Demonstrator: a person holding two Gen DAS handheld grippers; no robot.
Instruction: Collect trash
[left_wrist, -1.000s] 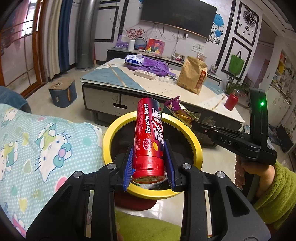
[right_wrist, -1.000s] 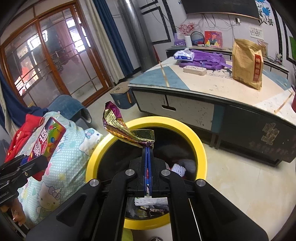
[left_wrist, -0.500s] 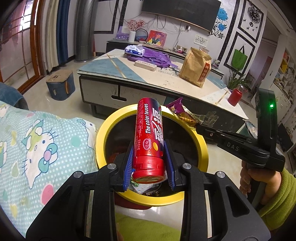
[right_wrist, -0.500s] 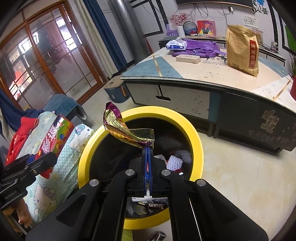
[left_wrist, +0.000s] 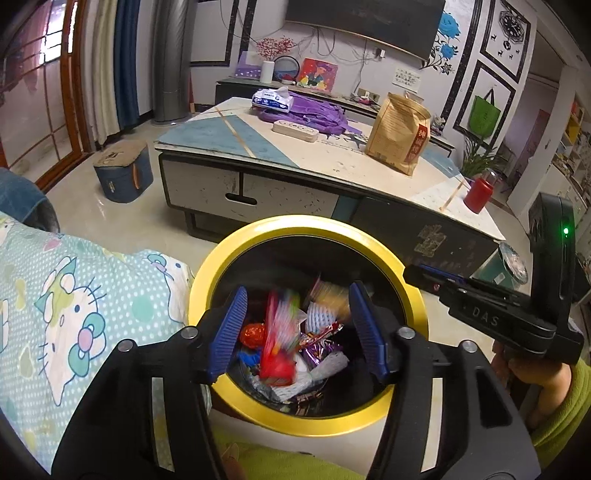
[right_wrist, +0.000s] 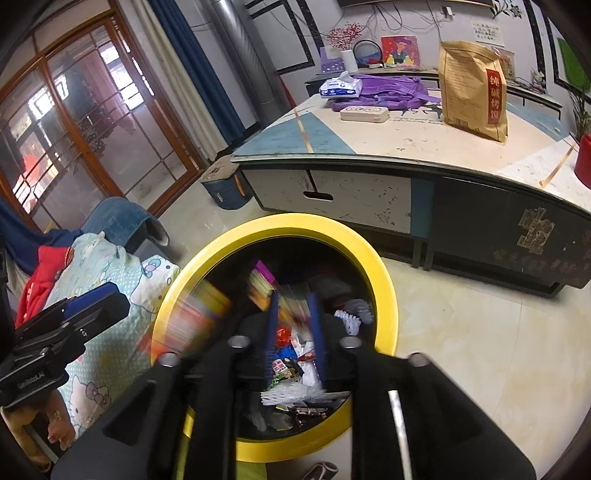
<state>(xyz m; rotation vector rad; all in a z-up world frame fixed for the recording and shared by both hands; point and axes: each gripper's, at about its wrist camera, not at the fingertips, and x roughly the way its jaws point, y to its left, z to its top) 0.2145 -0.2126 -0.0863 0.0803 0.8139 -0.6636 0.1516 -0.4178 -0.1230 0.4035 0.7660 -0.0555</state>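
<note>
Both claws held over the mouth of the yellow-rimmed bin (left_wrist: 221, 266), pointing down into it.

Left claw (left_wrist: 297, 332): jaws opening, blue pads set wide, nothing pressed between them. A red candy tube (left_wrist: 275, 343) shows as a streaked blur between and below the pads, free of both, inside the bin's mouth above the heap of rubbish.

Right claw (right_wrist: 293, 332): jaws opening, a narrow gap between the pads, no grip. A purple-and-gold wrapper (right_wrist: 260, 282) is smeared by motion at about 11 o'clock from the fingertips, inside the rim, clear of the pads.

Bin contents: white foam netting (left_wrist: 332, 363), foil wrappers, other scraps; several too blurred to name.

Surroundings: cartoon-print bedding (left_wrist: 74, 317) at 9 o'clock of the bin, touching its rim. Low surface (left_wrist: 325, 162) at 12 o'clock carrying a brown paper bag (left_wrist: 400, 134), a purple bag (left_wrist: 317, 114) and a tissue pack (left_wrist: 271, 99). Red bottle (left_wrist: 478, 190) at its right end.
</note>
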